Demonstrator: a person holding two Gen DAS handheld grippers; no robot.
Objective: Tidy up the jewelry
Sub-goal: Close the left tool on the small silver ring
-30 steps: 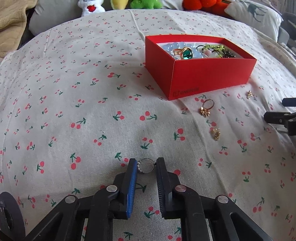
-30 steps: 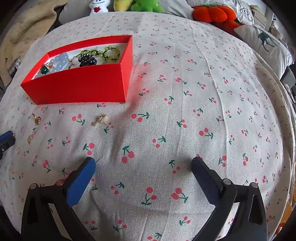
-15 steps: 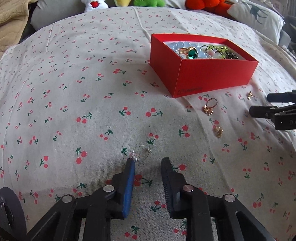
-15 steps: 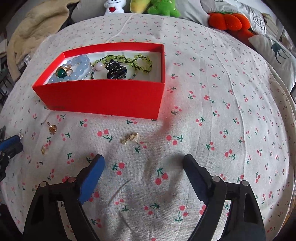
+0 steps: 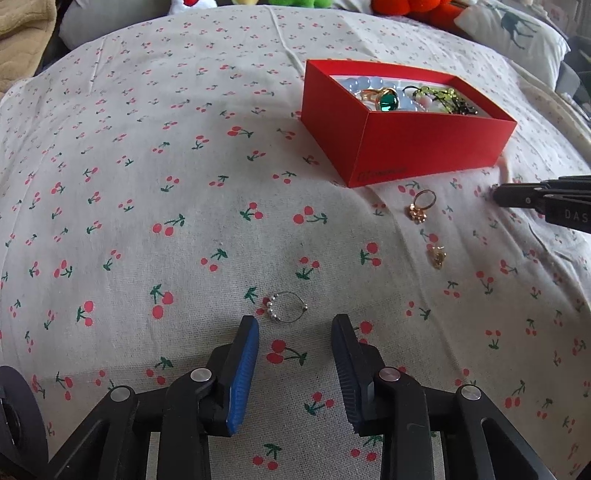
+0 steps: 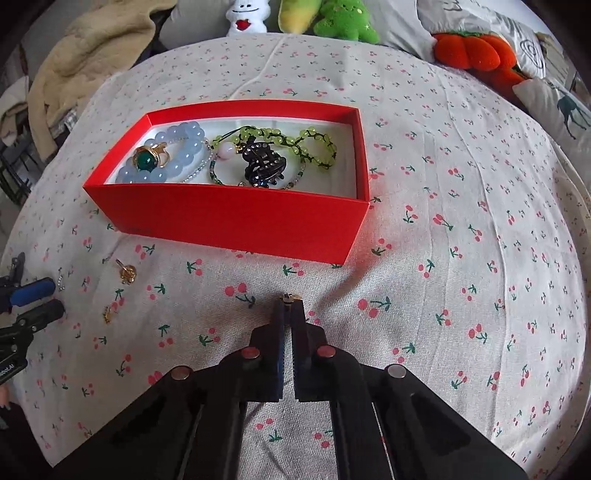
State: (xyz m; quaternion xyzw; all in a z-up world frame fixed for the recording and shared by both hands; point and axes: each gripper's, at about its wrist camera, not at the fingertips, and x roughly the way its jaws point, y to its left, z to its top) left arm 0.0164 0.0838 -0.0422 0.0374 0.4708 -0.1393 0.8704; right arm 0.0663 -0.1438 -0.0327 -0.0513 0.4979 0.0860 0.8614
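Presently right gripper (image 6: 290,303) is pinching a small gold earring (image 6: 290,296) near the open red cardboard box (image 6: 236,218); left gripper (image 5: 294,332) jaws are opening, empty, behind a thin beaded wire ring (image 5: 287,307).

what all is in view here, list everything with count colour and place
box: 1, red, on the cloth
blue bead bracelet: 1, pale blue, box left
green-stone ring: 1, gold, on that bracelet
green bead strand: 1, lime, box right
hair claw: 1, black, box middle
wire ring: 1, silver, cloth, beyond left fingertips
gold pieces: 2, cloth by box
gold earring: 1, pinched at right fingertips
plush toys: several, far edge
left hand-held gripper: jaws opening, nothing between
right hand-held gripper: shut on the earring
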